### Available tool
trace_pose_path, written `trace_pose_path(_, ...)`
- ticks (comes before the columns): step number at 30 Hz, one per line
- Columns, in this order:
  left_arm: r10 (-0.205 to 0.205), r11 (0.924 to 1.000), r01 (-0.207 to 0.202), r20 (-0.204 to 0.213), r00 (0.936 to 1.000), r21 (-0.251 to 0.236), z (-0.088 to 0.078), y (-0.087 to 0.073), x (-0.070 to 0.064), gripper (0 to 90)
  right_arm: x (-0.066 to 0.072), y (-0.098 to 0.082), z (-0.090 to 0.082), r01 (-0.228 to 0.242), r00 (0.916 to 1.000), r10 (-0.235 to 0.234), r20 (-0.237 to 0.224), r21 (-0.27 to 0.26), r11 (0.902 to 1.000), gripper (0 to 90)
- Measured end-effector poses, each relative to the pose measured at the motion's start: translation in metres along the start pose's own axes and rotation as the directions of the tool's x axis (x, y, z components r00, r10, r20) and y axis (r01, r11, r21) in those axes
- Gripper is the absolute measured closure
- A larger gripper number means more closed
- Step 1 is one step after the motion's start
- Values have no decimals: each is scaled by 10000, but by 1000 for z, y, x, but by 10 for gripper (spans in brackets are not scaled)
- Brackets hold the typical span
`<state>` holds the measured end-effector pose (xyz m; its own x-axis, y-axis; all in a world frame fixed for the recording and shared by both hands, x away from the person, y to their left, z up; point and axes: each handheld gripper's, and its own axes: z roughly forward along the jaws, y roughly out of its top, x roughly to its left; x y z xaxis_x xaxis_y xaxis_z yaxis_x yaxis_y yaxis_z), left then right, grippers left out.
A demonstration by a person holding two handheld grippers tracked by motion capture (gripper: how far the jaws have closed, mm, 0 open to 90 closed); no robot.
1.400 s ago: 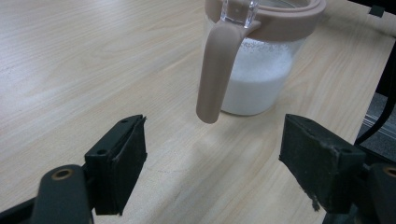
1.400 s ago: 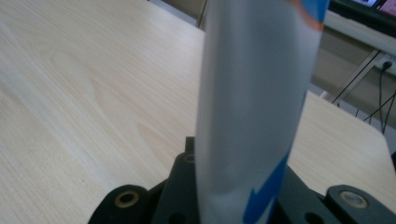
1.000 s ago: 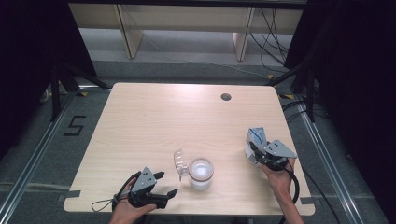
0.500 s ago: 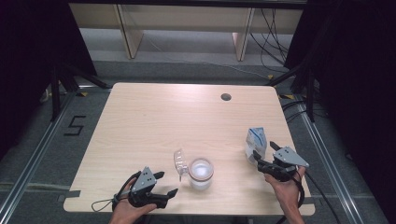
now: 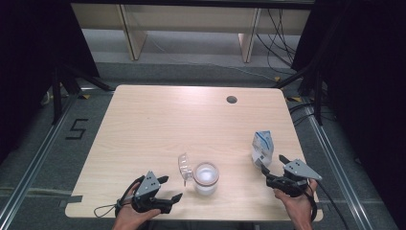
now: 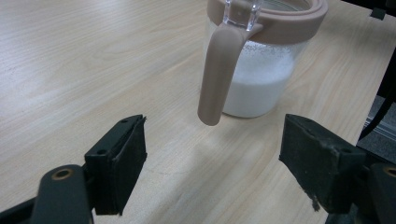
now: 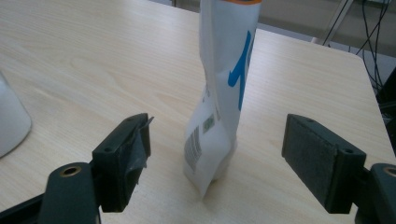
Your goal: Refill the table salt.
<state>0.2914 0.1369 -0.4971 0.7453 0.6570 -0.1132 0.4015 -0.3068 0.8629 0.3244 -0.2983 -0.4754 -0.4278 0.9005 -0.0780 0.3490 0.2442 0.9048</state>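
Note:
A clear jar (image 5: 206, 178) of white powder stands near the table's front edge, its clear lid (image 5: 184, 166) flipped open to the left. In the left gripper view the jar (image 6: 261, 60) has a tan rim and a tan strap (image 6: 217, 74) hanging down its side. My left gripper (image 5: 171, 188) (image 6: 212, 158) rests open just left of the jar, apart from it. A white and blue bag (image 5: 262, 147) (image 7: 219, 93) stands upright at the right. My right gripper (image 5: 273, 164) (image 7: 217, 154) is open just short of the bag; its jaws have just been opening, and neither pad touches the bag.
The wooden table (image 5: 158, 124) has a round cable hole (image 5: 231, 99) at the back right. Its right edge runs close to the bag and the right hand. Pale shelving stands behind the table. The jar's curved side (image 7: 11, 116) lies at the left of the right gripper view.
The right gripper has let go of the bag and drawn back toward the near right corner. The bag stays standing. The left gripper and the jar have not moved.

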Motion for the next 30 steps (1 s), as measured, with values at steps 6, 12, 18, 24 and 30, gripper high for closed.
trace_pose_path(6,-94,9999,94,14,10000,-113,0,0,0,221,3,-3,-7,-58,9999,60,-91,193,9998,240)
trace_pose_path(12,-40,9998,40,-32,10000,-180,-1,1,2,221,9,-6,-13,-29,9996,36,-277,224,9997,236)
trace_pose_path(18,-170,9997,170,45,9998,-185,-2,4,2,221,16,-7,-17,94,9988,-74,-474,410,9991,236)
trace_pose_path(24,-149,9996,148,-22,9999,-229,-4,8,5,222,23,-10,-18,89,9964,-45,-849,510,9987,236)
trace_pose_path(30,-338,9990,335,-101,9994,-307,-4,12,6,223,27,-11,-18,280,9925,-192,-1205,718,9970,236)
